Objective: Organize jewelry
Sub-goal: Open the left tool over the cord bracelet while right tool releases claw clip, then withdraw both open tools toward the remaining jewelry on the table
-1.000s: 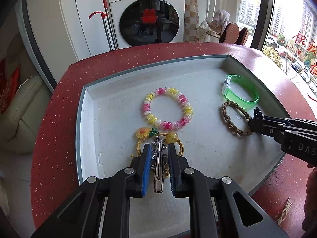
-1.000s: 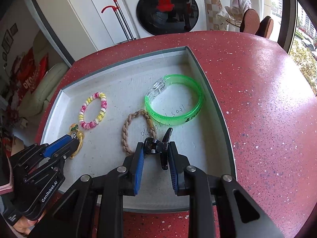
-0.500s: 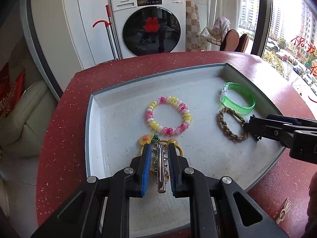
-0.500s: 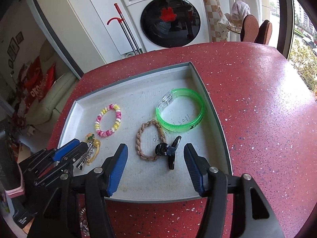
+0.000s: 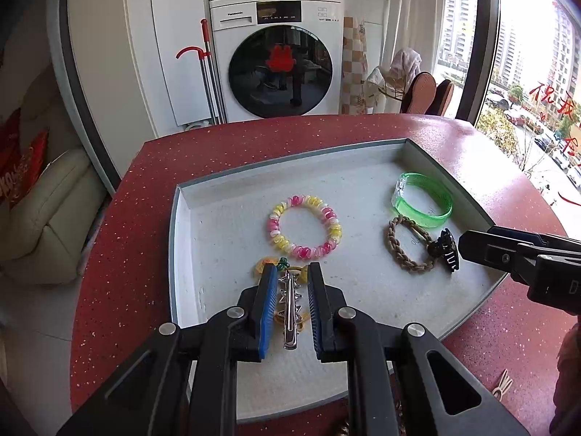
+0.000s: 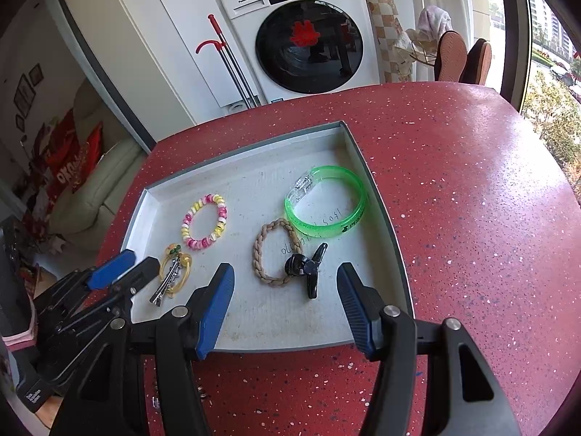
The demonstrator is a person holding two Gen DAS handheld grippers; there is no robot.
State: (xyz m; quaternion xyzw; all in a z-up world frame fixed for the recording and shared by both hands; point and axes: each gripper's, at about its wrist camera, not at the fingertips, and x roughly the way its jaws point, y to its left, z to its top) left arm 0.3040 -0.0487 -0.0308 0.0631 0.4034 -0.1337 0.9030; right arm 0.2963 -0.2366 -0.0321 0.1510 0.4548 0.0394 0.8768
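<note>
Two grippers you hold over a grey tray [image 6: 385, 218]: left gripper [image 5: 289, 301] opening around a silver hair clip [image 5: 289, 303]; right gripper [image 6: 285, 303] wide open, empty.

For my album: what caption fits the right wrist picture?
Open tongs above a tray of bracelets and hair clips.

A white front-loading washing machine [image 5: 277, 58] with a dark round door stands beyond the speckled red countertop [image 6: 472, 189]. A red-handled mop [image 5: 205, 69] leans beside it. Left, a cream sofa [image 5: 54, 210]; right, what may be brown chair backs [image 6: 463, 56].
</note>
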